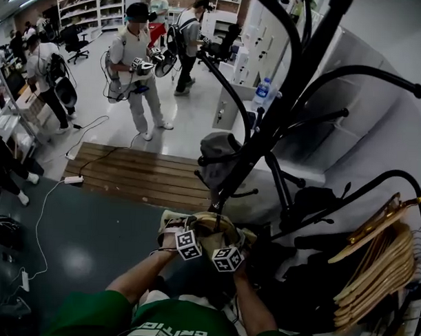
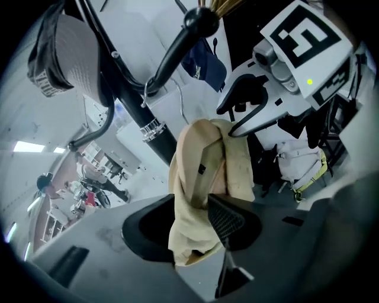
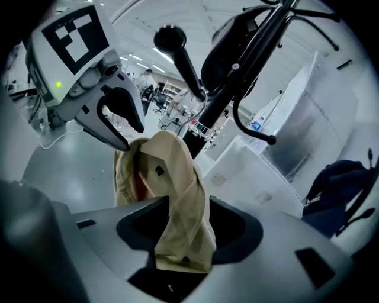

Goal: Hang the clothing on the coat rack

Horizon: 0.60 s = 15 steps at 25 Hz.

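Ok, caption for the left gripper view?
Beige shirt between open jaws of the left gripper, black coat rack behind.

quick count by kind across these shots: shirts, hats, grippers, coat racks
beige shirt: 1
hats: 2, grey hat and navy cap
grippers: 2, left gripper and right gripper
coat rack: 1
total: 6

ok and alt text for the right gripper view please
A bunched beige shirt hangs between the open jaws of the right gripper, with dark gaps on both sides of it. The left gripper sits at the shirt's top, upper left, and the black coat rack rises behind.
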### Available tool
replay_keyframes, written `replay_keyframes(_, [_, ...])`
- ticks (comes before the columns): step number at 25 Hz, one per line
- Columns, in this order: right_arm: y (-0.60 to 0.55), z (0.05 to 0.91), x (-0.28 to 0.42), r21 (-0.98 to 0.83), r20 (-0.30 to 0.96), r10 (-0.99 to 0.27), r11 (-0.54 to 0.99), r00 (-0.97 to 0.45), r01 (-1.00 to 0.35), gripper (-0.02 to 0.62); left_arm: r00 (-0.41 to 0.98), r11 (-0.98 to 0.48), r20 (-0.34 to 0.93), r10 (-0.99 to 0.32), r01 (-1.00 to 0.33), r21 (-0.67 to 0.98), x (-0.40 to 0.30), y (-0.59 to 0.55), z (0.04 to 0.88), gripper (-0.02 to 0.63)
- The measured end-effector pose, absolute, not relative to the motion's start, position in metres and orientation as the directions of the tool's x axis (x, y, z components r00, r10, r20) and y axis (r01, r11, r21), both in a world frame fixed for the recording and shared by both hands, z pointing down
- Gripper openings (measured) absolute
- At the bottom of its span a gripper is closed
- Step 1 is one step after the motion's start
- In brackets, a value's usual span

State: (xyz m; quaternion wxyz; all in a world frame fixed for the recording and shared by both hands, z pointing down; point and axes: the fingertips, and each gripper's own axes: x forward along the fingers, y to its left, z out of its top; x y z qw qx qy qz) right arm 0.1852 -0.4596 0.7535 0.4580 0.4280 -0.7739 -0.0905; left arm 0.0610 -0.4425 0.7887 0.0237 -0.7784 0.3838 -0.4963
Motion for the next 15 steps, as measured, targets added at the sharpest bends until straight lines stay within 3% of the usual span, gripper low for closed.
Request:
replay_keyframes(7, [-0.412,0.719,0.194,0.475,0.568,-0.781,0.57,-0.261,-0.671,0.196,0.291,-0.667,0.689,-0.664,-0.647,-0.37,0.053,-0.403,0.757,0.153])
replay_keyframes(10, [-0.387,0.7,0.191,0.437,0.539,-0.795,0.546,-0.278,-0.715,0.091,0.333,-0.647,0.665,-0.669,-0.702,-0.299,0.042,-0.382,0.743,0.053])
replay_keyframes(15, [-0.35,0.669,0.178,0.335,0.493,-0.812,0.507,-0.311,-0.794,0.018,0.423,-0.63,0.615,-0.665,-0.76,-0.159,0.021,-0.348,0.718,0.009])
